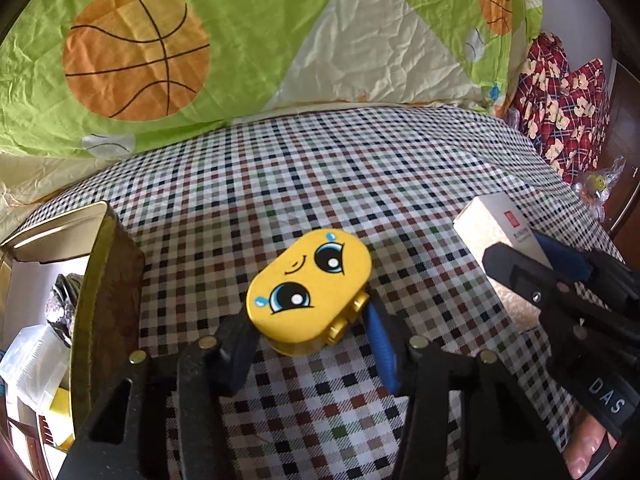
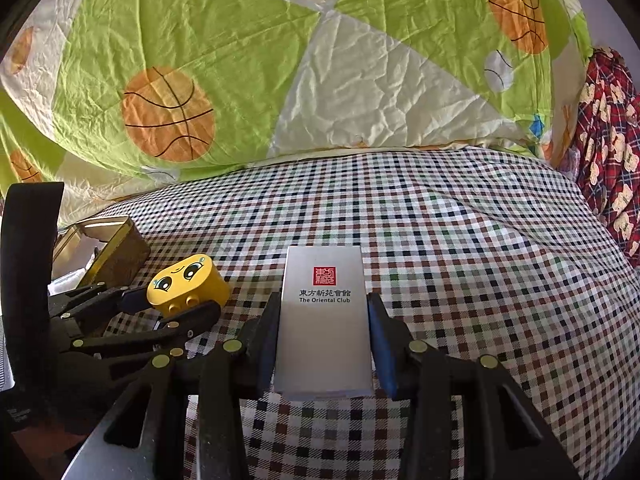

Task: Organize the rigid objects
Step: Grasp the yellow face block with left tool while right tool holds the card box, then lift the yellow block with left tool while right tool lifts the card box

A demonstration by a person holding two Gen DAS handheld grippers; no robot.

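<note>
A yellow toy block [image 1: 310, 290] with a cartoon face sits between the fingers of my left gripper [image 1: 308, 340], above the checked cloth; the left finger touches it and the blue right pad sits close beside its studs. It also shows in the right wrist view [image 2: 186, 284]. My right gripper [image 2: 324, 344] is shut on a white box [image 2: 324, 320] printed "The Oriental Club", also seen at the right of the left wrist view [image 1: 496, 240]. An open tin box [image 1: 100, 280] stands at the left, holding several items.
A checked cloth [image 2: 460, 260] covers the bed. A green quilt with basketball prints [image 1: 200, 40] is piled behind. A red patterned fabric [image 1: 560, 112] lies at the far right, with a clear bag holding a small toy [image 1: 600, 184] below it.
</note>
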